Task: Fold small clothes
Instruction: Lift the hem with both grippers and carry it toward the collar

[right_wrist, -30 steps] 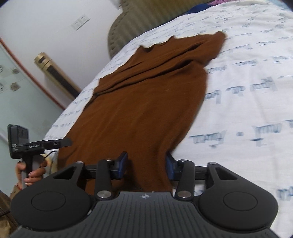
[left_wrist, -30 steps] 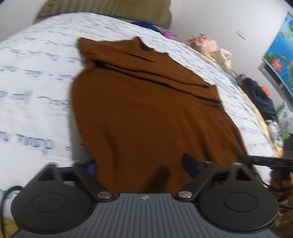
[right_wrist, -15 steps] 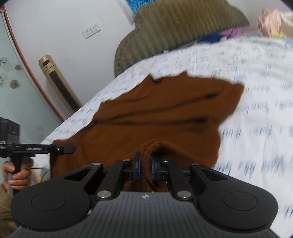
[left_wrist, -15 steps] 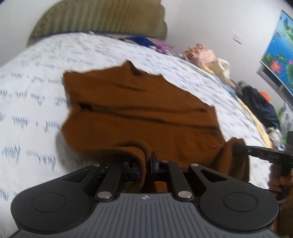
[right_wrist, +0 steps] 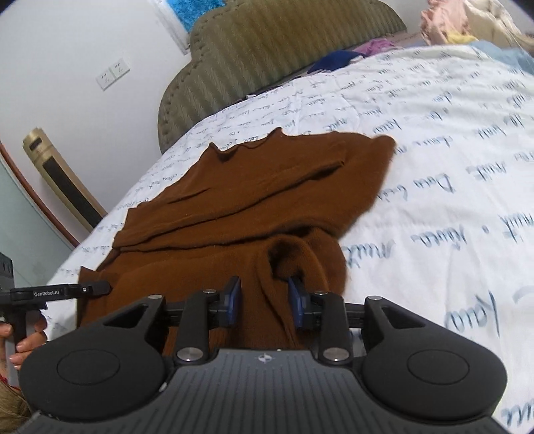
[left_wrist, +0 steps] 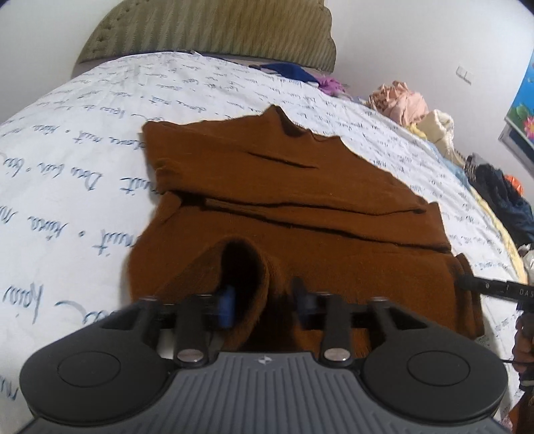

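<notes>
A brown sweater lies on the white bed sheet, collar away from me and sleeves folded across its chest. Its lower part is doubled up toward the middle. My left gripper is at the near left of that fold, its jaws opening. A slack loop of hem hangs between them, over the left finger. At the near right of the fold my right gripper is opening too, with bunched hem between its pads. Each gripper also shows at the edge of the other's view.
An olive padded headboard closes the far end of the bed. Blue and purple garments lie near it. Piles of pink, cream and dark clothes line the right edge. A gold tower fan stands by the left wall.
Both grippers closed on the sweater's hem and carried it away from me toward the collar, doubling the lower part over. Their jaws have now parted and the hem hangs loose.
</notes>
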The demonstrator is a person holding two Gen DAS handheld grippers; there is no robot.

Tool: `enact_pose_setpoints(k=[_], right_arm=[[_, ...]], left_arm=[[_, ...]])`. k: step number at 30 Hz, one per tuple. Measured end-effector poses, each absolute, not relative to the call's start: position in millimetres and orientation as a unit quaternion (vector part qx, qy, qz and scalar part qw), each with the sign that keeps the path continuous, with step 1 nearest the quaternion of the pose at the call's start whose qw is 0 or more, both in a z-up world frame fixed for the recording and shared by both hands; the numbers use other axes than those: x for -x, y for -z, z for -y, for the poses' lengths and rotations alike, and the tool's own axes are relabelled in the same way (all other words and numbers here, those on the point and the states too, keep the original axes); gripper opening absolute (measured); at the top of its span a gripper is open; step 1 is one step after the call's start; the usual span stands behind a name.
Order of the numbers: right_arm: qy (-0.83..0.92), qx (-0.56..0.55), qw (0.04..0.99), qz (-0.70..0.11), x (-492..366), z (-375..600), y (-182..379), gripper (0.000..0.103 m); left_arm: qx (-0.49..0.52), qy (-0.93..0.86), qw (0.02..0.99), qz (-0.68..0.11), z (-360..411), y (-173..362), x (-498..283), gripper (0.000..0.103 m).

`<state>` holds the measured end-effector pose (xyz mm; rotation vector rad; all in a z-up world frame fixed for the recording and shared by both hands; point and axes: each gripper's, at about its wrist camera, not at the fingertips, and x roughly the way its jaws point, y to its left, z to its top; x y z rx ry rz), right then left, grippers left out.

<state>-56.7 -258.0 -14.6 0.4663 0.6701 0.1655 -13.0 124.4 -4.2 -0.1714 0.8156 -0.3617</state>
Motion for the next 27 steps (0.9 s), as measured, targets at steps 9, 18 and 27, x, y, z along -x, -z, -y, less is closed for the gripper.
enact_pose_setpoints(k=[9, 18, 27], right_arm=[[-0.097, -0.292, 0.888, -0.342, 103, 276, 27, 0.039], [-0.102, -0.281, 0.886, -0.355, 104, 246, 34, 0.03], [-0.132, -0.297, 0.886, -0.329, 107, 243, 27, 0.013]], left_arm=[[0.156, 0.201, 0.878, -0.405, -169, 15, 48, 0.069], [0.171, 0.232, 0.868, -0.403, -162, 24, 59, 0.069], [0.174, 0.243, 0.855, -0.424, -153, 25, 61, 0.013]])
